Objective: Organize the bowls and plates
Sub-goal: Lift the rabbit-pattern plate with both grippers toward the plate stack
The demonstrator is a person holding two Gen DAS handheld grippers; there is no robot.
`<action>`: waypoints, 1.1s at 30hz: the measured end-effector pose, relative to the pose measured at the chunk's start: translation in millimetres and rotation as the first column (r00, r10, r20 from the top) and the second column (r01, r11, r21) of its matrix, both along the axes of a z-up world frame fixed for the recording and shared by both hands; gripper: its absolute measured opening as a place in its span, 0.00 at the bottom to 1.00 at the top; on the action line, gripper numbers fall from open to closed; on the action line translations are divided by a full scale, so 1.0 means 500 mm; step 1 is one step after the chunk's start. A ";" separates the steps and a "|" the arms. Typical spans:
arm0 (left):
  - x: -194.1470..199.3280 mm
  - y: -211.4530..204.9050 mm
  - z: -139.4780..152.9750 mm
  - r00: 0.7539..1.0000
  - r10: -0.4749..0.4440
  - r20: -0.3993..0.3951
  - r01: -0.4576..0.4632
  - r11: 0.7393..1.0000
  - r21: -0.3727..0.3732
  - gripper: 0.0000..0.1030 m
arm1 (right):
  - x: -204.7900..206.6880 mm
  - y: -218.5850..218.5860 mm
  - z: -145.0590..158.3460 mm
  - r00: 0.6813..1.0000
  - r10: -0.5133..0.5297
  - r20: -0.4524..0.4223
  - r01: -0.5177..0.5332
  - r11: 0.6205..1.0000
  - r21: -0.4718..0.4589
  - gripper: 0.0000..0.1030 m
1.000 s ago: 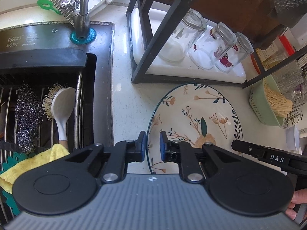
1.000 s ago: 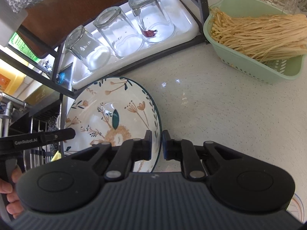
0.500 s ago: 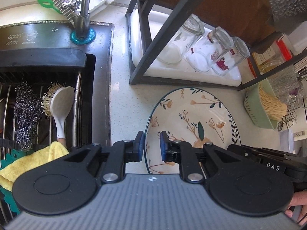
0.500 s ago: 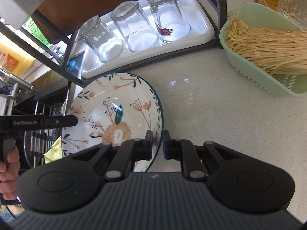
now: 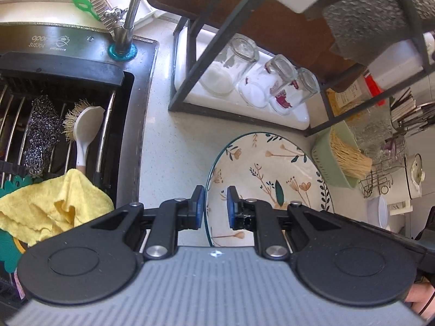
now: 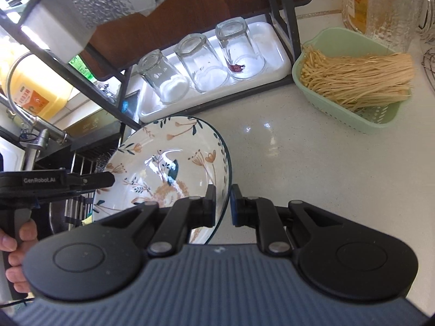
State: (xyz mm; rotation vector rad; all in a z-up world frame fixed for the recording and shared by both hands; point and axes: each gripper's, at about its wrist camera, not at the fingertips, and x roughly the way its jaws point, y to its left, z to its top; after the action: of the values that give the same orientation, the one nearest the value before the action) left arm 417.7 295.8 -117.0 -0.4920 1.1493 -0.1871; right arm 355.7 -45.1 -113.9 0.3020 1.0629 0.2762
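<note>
Countertop point(image 6: 299, 163): rack point(image 6: 282, 27), basket point(image 6: 380, 119) (noodles)

Setting: a home kitchen, identified by the following. A steel sink point(image 5: 81, 46) with tap point(image 5: 133, 8) is seen ahead and left of the left claw, holding a wire rack, scouring pad point(image 5: 40, 133), scrubbing brush point(image 5: 81, 133) and yellow cloth point(image 5: 54, 206). A speckled pale countertop point(image 6: 299, 168) is spread ahead of the right claw. Three upturned glasses point(image 6: 201, 65) are kept on a white tray point(image 6: 272, 46) under a black shelf frame. A green basket of dried noodles point(image 6: 359, 78) is placed ahead right, and an oil jug point(image 6: 32, 87) far left.
</note>
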 end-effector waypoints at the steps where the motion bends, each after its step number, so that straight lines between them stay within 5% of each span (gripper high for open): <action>1: -0.007 -0.005 0.007 1.000 -0.004 0.003 0.004 1.000 0.004 0.18 | -0.007 -0.007 0.007 1.000 -0.004 0.003 0.004 1.000 0.003 0.13; 16: -0.073 -0.086 0.070 0.996 -0.074 0.044 0.074 0.997 -0.005 0.18 | -0.095 -0.074 0.054 0.997 -0.064 0.036 0.063 0.998 0.022 0.13; 33: -0.101 -0.224 0.026 0.983 -0.180 -0.029 0.180 0.984 -0.019 0.18 | -0.195 -0.192 0.024 0.982 -0.188 0.009 0.188 0.982 0.017 0.13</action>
State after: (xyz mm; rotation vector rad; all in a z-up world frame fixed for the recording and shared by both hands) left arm 367.3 183.9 -103.8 -0.4061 1.2232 -0.3471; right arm 258.3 -141.3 -102.0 0.4116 1.0142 0.1168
